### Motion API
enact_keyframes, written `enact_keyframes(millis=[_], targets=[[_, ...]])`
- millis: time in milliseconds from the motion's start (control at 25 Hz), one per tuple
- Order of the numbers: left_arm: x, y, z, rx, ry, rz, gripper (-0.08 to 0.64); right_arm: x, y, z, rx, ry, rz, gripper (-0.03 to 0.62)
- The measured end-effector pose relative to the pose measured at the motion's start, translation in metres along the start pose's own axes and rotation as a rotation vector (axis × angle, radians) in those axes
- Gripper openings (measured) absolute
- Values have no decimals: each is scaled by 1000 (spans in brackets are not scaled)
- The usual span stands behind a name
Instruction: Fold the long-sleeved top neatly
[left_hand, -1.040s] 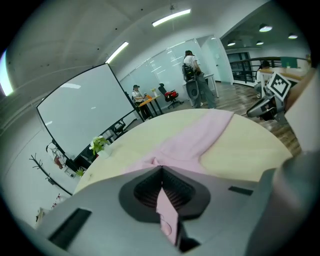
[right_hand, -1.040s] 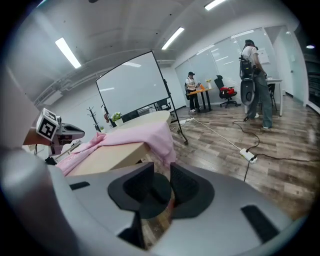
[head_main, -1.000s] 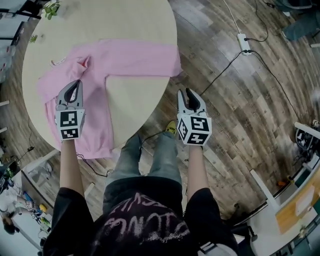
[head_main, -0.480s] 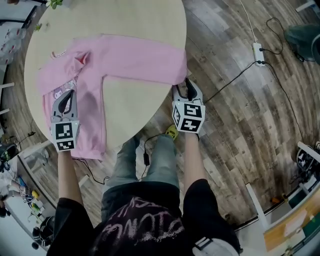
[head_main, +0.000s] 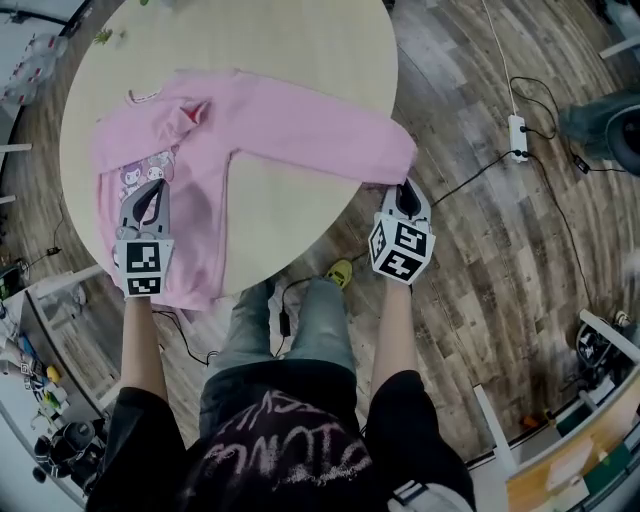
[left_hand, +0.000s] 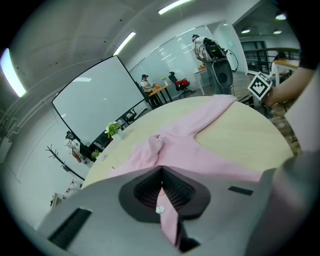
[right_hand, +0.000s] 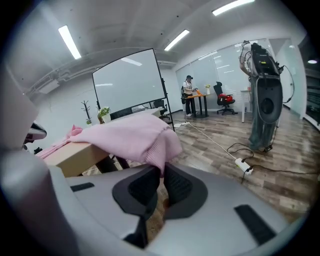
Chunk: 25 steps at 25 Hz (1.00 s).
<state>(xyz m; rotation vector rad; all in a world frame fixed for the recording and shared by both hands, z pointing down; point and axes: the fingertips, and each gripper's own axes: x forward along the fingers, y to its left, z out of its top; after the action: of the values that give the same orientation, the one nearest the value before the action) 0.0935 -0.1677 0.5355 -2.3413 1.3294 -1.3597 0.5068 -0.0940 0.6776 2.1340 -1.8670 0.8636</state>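
While top (head_main: 290, 125) drapes table (head_main: 300, 45), power strip (head_main: 518, 137) beyond

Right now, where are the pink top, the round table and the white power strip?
pink long-sleeved top (head_main: 210, 135), head view, where the outstretched sleeve meets the body.
round table (head_main: 300, 40), head view, bare tabletop beyond the top.
white power strip (head_main: 517, 137), head view, middle of its casing, on the floor.

open-plan office or lab, big whiteboard (right_hand: 127, 82), glass partitions (right_hand: 215, 70), desk (right_hand: 199, 98) with office chair (right_hand: 225, 99), ceiling strip lights (right_hand: 69, 42)
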Motion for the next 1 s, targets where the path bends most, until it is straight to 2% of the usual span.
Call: enact_keyframes(millis=[240, 440, 680, 1000], targets=[[-18, 7, 7, -36, -33, -5, 11, -44, -17, 37, 0, -32, -68, 28], [-27, 22, 1, -95, -82, 14, 11, -64, -5, 75, -39, -82, -93, 28], [-52, 57, -31, -154, -111, 29, 11, -86, 37, 119, -105, -141, -112, 28], [-69, 110, -80, -215, -129, 41, 11, -96, 127, 166, -179, -201, -104, 28]])
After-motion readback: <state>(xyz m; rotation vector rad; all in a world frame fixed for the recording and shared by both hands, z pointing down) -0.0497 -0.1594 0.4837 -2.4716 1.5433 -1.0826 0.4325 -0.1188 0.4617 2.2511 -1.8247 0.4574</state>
